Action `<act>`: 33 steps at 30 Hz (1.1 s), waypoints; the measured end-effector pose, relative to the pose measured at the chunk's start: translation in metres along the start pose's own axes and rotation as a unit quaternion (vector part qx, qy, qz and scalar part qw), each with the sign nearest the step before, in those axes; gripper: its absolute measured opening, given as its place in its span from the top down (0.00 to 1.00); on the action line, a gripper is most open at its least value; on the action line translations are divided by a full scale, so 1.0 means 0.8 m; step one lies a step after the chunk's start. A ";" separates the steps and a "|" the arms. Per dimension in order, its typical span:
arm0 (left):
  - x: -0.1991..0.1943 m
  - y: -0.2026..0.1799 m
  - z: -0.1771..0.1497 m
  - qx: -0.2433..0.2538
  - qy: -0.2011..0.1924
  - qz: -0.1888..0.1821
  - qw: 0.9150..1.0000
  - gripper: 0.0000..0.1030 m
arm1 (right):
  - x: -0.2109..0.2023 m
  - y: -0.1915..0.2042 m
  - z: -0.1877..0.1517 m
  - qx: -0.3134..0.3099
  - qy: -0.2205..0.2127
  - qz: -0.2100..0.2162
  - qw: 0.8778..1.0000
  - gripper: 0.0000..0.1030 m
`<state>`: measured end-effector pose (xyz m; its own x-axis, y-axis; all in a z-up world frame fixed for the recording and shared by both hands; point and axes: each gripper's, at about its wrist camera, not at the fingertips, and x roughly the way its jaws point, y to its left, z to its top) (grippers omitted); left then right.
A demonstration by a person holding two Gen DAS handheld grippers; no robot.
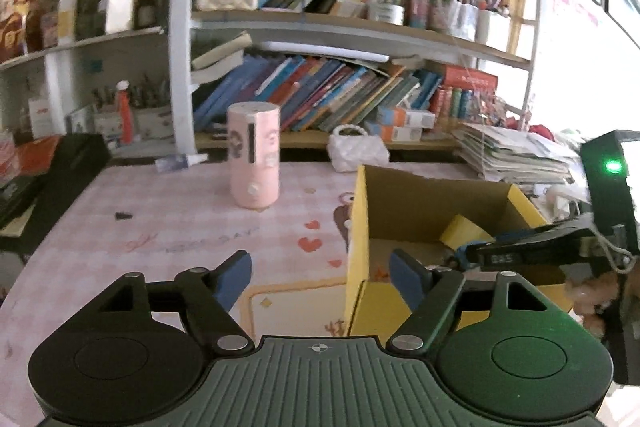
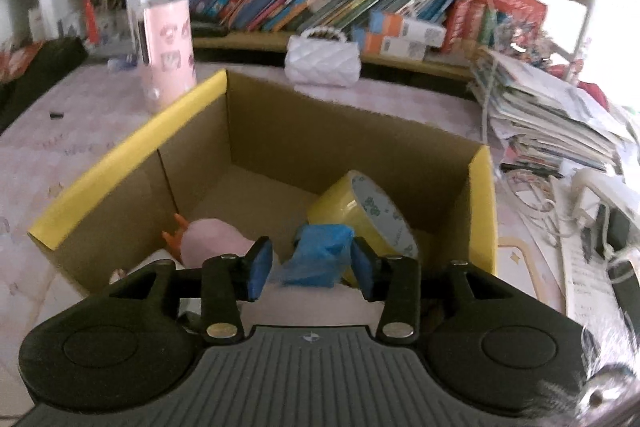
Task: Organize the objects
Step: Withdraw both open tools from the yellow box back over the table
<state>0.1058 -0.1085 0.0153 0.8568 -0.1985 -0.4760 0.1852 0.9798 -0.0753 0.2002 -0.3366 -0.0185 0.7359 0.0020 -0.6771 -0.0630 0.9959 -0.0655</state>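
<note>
Hovering over the open yellow-edged cardboard box [image 2: 132, 147], the right gripper [image 2: 308, 267] has its blue pads narrowly parted around a crumpled blue plastic bag [image 2: 320, 255], which only the right pad seems to touch. Inside lie a yellow tape roll [image 2: 360, 207] and a pink plush toy [image 2: 212, 239]. Beside the box, the left gripper [image 1: 320, 279] gapes wide, empty, above the pink patterned tablecloth [image 1: 160, 227].
</note>
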 end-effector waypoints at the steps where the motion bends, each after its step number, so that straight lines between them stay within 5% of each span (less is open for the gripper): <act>1: -0.003 0.004 -0.001 -0.003 0.000 -0.001 1.000 0.25 | -0.008 0.003 -0.002 0.007 -0.005 -0.002 1.000 0.60; 9: -0.032 0.028 -0.012 -0.002 0.001 -0.003 1.000 0.16 | -0.077 0.036 -0.028 0.062 -0.041 -0.024 0.997 0.58; 17: -0.064 0.051 -0.035 0.000 0.016 0.015 1.000 0.07 | -0.147 0.090 -0.069 0.120 -0.070 -0.039 0.990 0.37; 33: -0.108 0.080 -0.072 0.018 0.047 0.043 0.998 0.03 | -0.201 0.189 -0.136 0.087 -0.078 -0.058 0.991 0.09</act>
<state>0.0159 -0.0272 0.0014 0.8215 -0.1091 -0.5597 0.1312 0.9914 -0.0006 -0.0010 -0.1965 0.0004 0.8276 -0.1127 -0.5499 0.1349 0.9909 -0.0001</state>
